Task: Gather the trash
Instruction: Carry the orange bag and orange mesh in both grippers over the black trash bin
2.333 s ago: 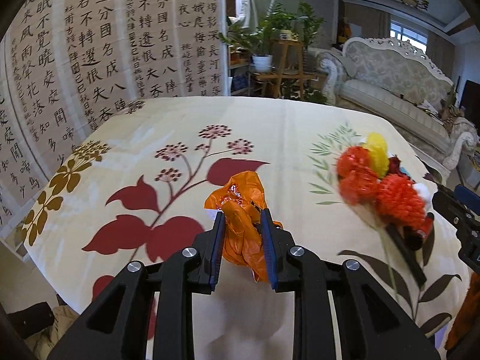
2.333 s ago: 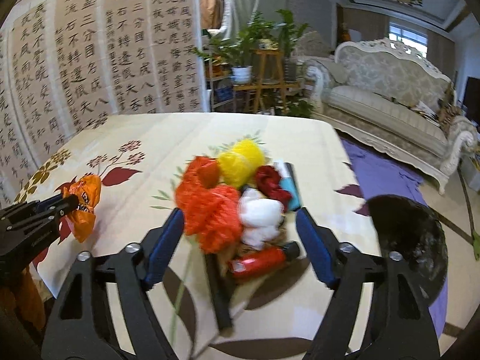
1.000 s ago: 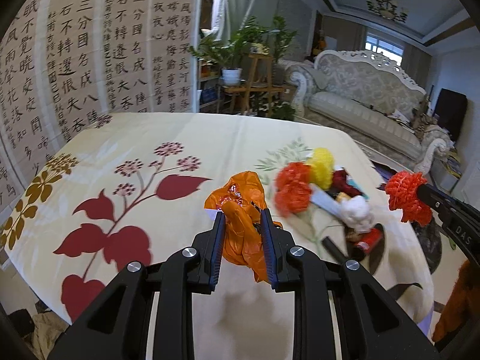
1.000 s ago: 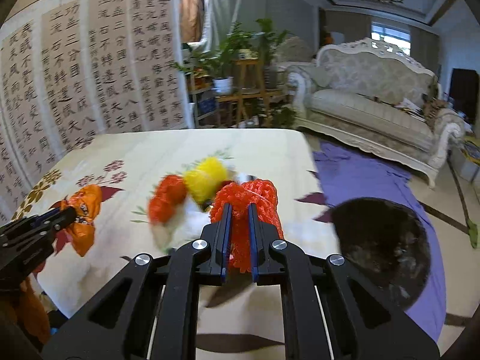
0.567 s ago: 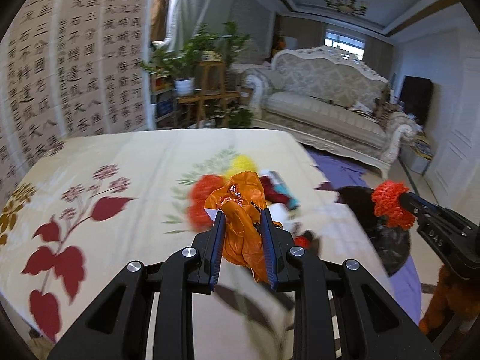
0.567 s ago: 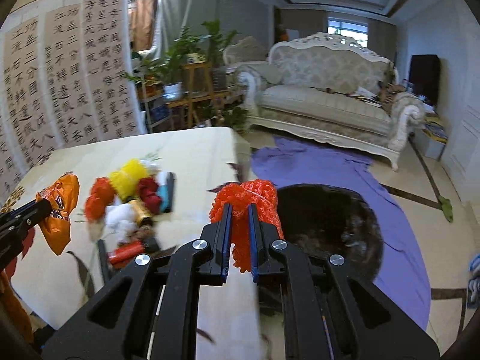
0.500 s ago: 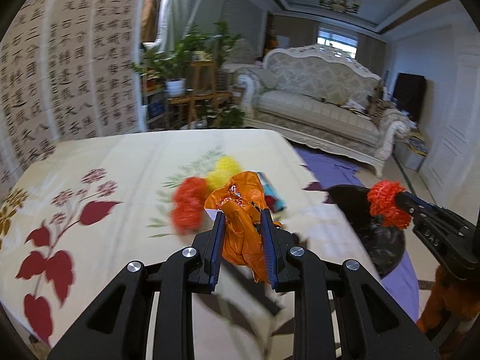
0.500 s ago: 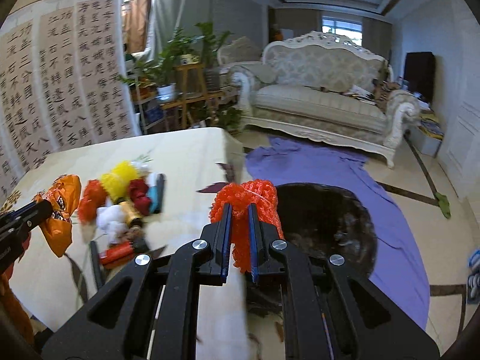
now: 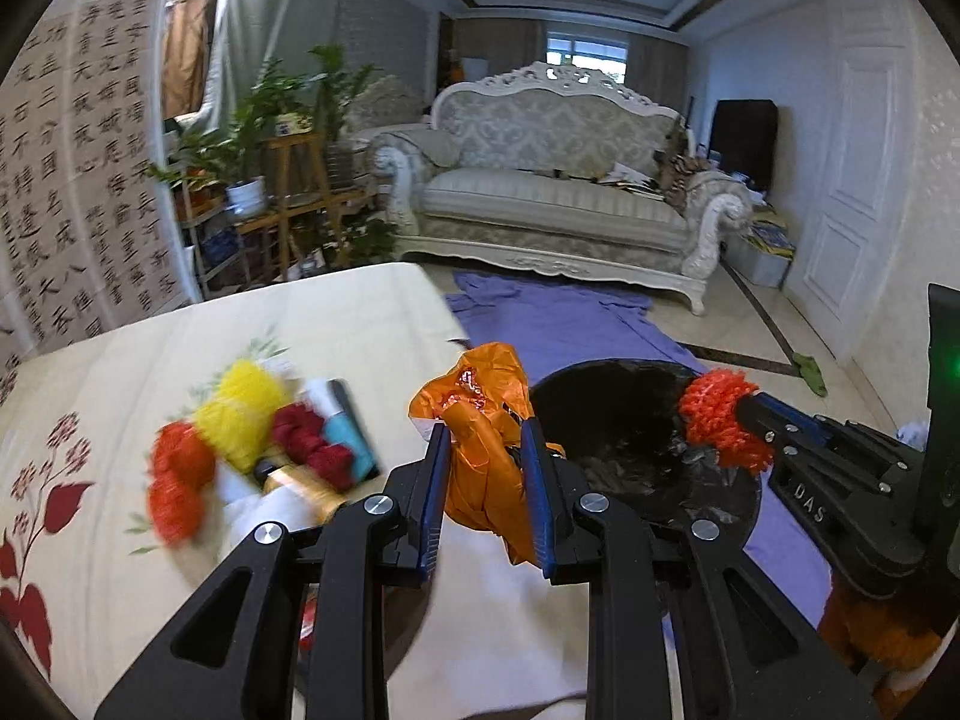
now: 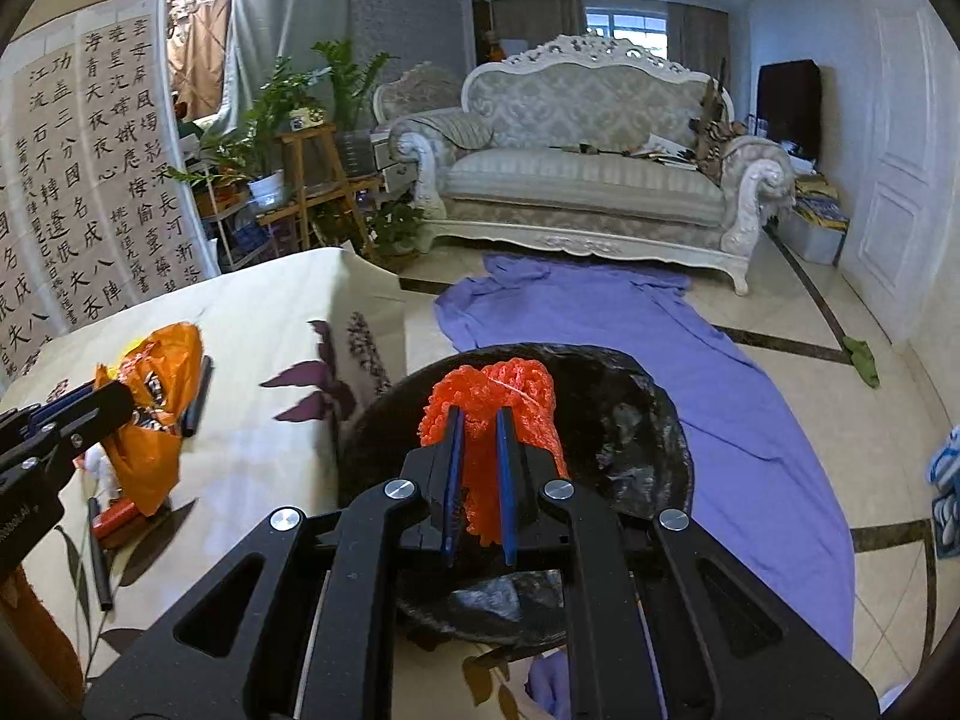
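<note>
A cream floral cloth covers the desk (image 9: pixel 372 312), and off its right edge a purple sheet (image 10: pixel 750 396) lies spread over the tiled floor toward an ornate pale sofa (image 10: pixel 600 168) at the far wall. Potted plants (image 10: pixel 270 120) on wooden stands and panels of calligraphy (image 10: pixel 90 168) fill the far left.

Just right of the desk edge stands the trash bin (image 10: pixel 636 414), lined with a glossy black bag, its mouth open and unobstructed.

On the desk, left of the bin, a blurred heap of leftover trash (image 9: pixel 258 444) shows yellow, orange and dark-red puffs, a teal tube and white wads; a black stick (image 10: pixel 99 558) and a red tube (image 10: pixel 117 516) lie near the front edge.

The left gripper (image 9: pixel 486 492) has its fingers clamped on a crumpled orange plastic bag (image 9: pixel 480 414), shiny and wrinkled, hanging above the desk's right edge beside the bin. The right gripper (image 10: pixel 480 474) has its fingers clenched tight on an orange-red mesh net (image 10: pixel 510 396), bunched and knobbly, held over the bin's mouth.
</note>
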### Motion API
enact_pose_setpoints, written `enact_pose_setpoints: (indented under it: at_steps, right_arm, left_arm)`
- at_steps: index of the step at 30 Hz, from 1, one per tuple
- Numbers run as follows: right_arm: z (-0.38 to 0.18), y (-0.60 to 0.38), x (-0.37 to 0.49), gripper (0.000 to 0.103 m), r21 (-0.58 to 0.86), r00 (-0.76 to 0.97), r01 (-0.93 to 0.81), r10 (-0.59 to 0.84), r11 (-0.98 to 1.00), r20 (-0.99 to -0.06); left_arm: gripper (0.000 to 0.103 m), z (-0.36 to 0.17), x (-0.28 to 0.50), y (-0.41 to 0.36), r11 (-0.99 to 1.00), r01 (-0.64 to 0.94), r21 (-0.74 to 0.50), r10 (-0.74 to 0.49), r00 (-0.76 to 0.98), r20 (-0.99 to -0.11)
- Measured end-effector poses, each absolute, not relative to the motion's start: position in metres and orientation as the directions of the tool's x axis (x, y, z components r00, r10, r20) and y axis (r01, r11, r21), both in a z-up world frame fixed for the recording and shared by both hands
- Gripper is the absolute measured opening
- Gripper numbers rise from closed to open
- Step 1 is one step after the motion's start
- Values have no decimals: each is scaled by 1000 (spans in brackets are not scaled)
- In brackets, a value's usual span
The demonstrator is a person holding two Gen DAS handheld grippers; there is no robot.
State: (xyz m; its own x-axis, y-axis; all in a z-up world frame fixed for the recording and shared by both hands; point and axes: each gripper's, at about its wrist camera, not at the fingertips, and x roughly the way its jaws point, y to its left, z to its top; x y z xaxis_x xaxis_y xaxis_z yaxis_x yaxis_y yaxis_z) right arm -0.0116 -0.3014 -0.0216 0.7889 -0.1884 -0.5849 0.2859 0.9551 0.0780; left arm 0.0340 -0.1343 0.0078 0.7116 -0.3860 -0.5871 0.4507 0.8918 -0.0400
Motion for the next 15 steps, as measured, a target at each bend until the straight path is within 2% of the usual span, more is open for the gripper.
enact_pose_setpoints:
  at_steps: [15]
  right_arm:
    - [-37, -337, 13, 12, 104, 778, 314, -193, 944, -598]
  left_arm:
    - [26, -15, 69, -196, 862, 506, 15, -389, 681, -620]
